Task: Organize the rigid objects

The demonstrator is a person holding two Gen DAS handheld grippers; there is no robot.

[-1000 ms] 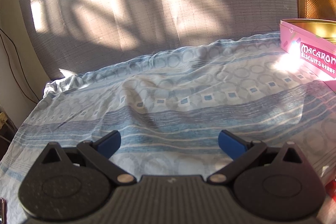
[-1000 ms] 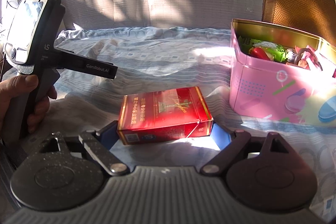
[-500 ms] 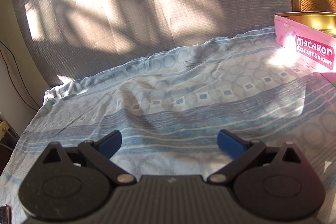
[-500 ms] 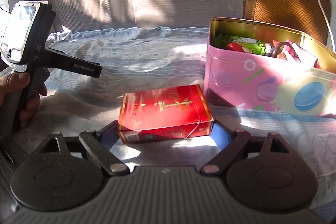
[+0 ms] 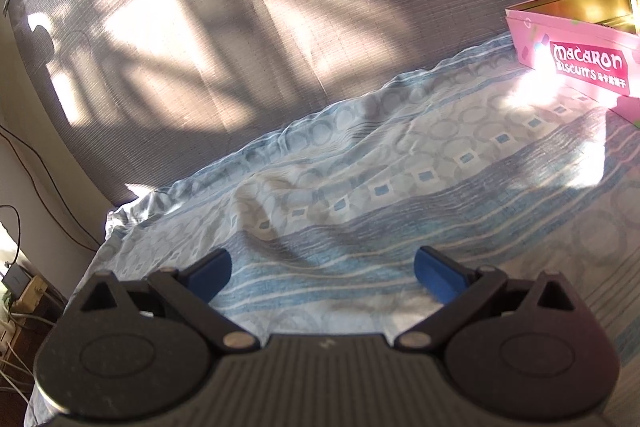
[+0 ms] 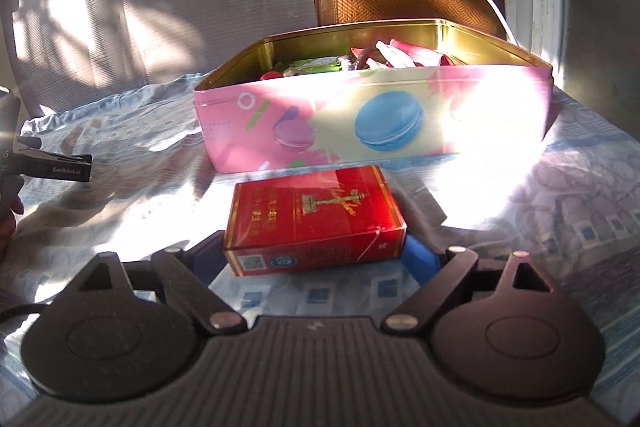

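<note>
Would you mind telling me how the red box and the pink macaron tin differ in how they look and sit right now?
The red box is small, flat and closed, while the pink tin is much bigger, taller and open with no lid on.

The red box sits gripped between the jaws of the right gripper; the pink tin rests untouched on the blue patterned sheet.

The red box bears gold print; the pink tin shows macaron pictures and holds wrapped items.

Both are rigid and rectangular.

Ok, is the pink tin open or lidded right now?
Open: the pink tin shows its gold inner walls, with wrappers inside.
</note>
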